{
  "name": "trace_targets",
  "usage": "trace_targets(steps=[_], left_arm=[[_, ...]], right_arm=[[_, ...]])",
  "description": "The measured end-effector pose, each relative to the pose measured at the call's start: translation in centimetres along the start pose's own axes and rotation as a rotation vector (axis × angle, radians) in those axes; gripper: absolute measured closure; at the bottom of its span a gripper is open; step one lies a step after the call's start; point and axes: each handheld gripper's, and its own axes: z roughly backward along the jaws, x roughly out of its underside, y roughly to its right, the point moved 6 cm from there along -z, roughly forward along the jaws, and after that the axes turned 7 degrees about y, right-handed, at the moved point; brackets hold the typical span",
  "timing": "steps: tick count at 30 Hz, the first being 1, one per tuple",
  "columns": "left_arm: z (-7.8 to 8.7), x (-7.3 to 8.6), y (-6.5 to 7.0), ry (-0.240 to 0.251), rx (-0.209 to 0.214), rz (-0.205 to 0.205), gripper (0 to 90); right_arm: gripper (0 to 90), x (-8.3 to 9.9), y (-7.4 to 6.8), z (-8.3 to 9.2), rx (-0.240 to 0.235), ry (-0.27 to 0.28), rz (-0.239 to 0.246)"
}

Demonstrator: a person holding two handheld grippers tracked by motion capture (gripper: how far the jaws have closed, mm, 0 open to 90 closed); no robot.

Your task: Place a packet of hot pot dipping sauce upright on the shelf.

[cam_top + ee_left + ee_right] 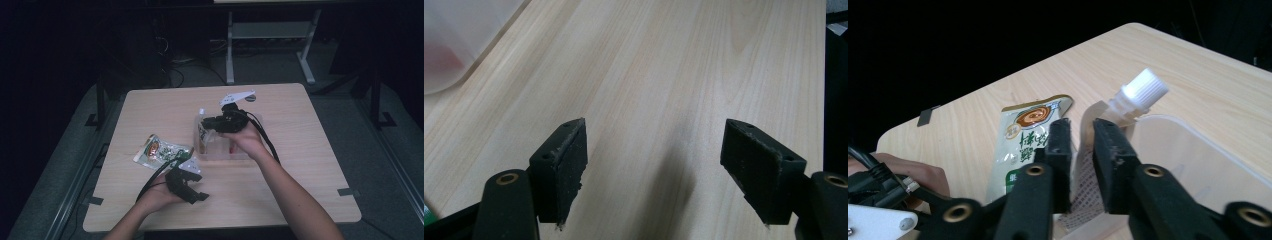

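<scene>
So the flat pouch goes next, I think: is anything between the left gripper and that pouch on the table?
Nothing visible stands between them. The flat pouch lies on the table just beyond the left gripper, whose open jaws point away from it, across bare wood.

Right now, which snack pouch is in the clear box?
The spouted pouch with the white screw cap stands in the clear box, by the right gripper. The other pouch lies flat on the table.

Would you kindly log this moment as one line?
left gripper: open, idle | right gripper: open around spout pouch at bin | packet: on table
</scene>
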Motion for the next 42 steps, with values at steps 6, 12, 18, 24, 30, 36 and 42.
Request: trace_targets(steps=[6, 12, 18, 24, 30, 36, 42], left_arm=[[0.0, 0.0, 0.0, -0.003, -0.001, -0.004, 26.5], [-0.1, 0.0, -0.1, -0.006, -0.005, -0.016, 26.5], [-0.2, 0.0, 0.0, -0.009, -0.008, -0.02, 26.6], [-0.2, 0.0, 0.1, -0.008, -0.009, -0.011, 26.6], [-0.1, 0.0, 0.1, -0.013, -0.008, -0.01, 26.6], [-0.1, 0.1, 0.1, -0.008, -0.01, -0.003, 26.7], [0.2, 0.2, 0.0, -0.003, -0.009, 0.005, 26.8]], right_arm=[[56.8, -0.2, -0.1, 1.2, 0.004, 0.008, -0.004], [43.8, -0.2, -0.8, 3.0, 0.001, 0.017, 0.019], [40.6, 0.8, -1.6, 4.8, 0.003, -0.013, 0.07], [40.2, 1.8, -2.9, 6.2, -0.004, -0.01, 0.095], [40.1, 3.4, -3.7, 7.1, -0.005, -0.012, 0.117], [40.0, 5.5, -4.2, 7.7, 0.002, -0.046, 0.116], [39.4, 7.9, -4.0, 8.1, 0.02, -0.099, 0.11]])
